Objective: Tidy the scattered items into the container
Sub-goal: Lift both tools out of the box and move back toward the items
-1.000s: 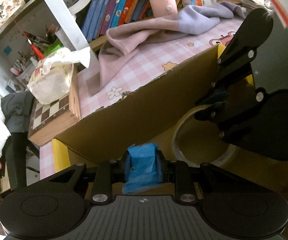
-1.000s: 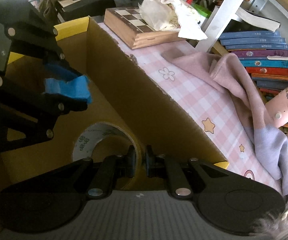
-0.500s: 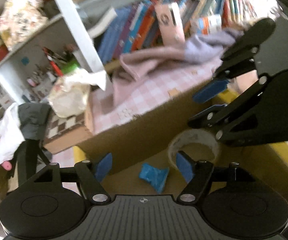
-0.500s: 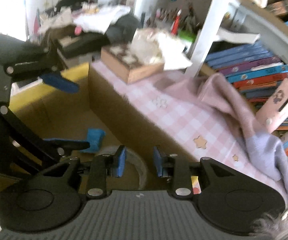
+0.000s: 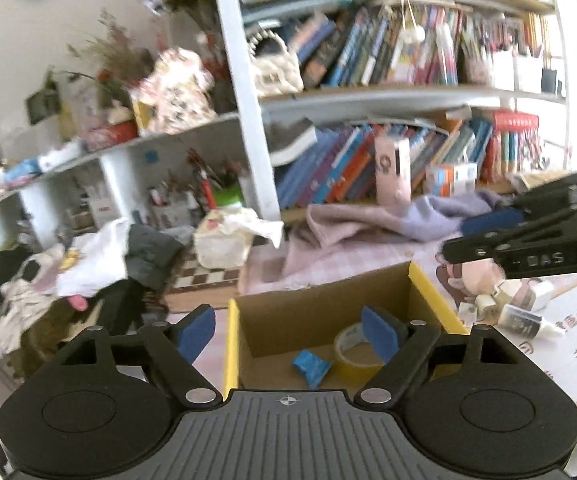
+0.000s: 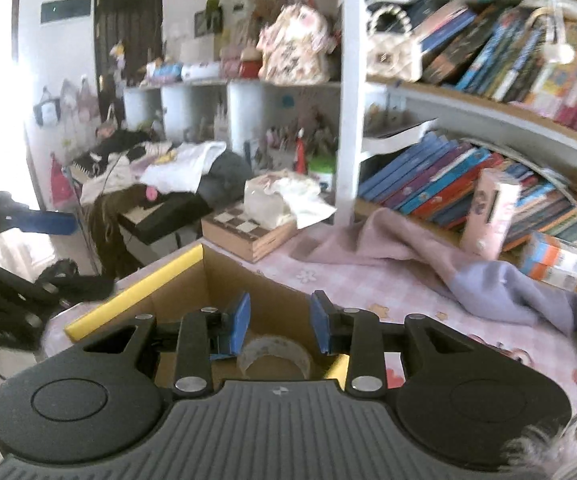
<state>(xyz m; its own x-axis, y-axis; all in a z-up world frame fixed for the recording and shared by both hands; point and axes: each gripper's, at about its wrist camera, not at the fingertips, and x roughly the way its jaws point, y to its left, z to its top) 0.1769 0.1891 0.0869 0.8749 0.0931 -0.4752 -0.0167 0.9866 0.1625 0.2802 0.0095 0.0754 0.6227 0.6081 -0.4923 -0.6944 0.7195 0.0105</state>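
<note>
Sitting low in the centre of the left wrist frame, the cardboard box (image 5: pixel 320 312) with yellow flaps already holds two of your items: the crumpled blue packet (image 5: pixel 311 365) on its floor and the tape roll (image 5: pixel 350 354) just right of it, the two close together. Your left gripper (image 5: pixel 288 330) frames them from above, its jaws standing wide and having just been opening, nothing between the blue pads. In the right wrist view the same box (image 6: pixel 192 276) sits lower centre, and your right gripper (image 6: pixel 279 326) shows jaws moderately apart, empty, with the tape roll (image 6: pixel 274 350) seen through the gap down in the box. Neither pad touches it. At the right edge of the left wrist frame, your right gripper (image 5: pixel 488 236) juts in over small bottles (image 5: pixel 524 320) lying on the pink checked tablecloth (image 5: pixel 352 260). Behind the box: a chessboard case (image 6: pixel 248 236) with a tissue pack (image 6: pixel 276 198) on top, a draped pink and lilac cloth (image 6: pixel 408 256), then crowded bookshelves (image 6: pixel 468 176). Both frames are somewhat blurred.
</note>
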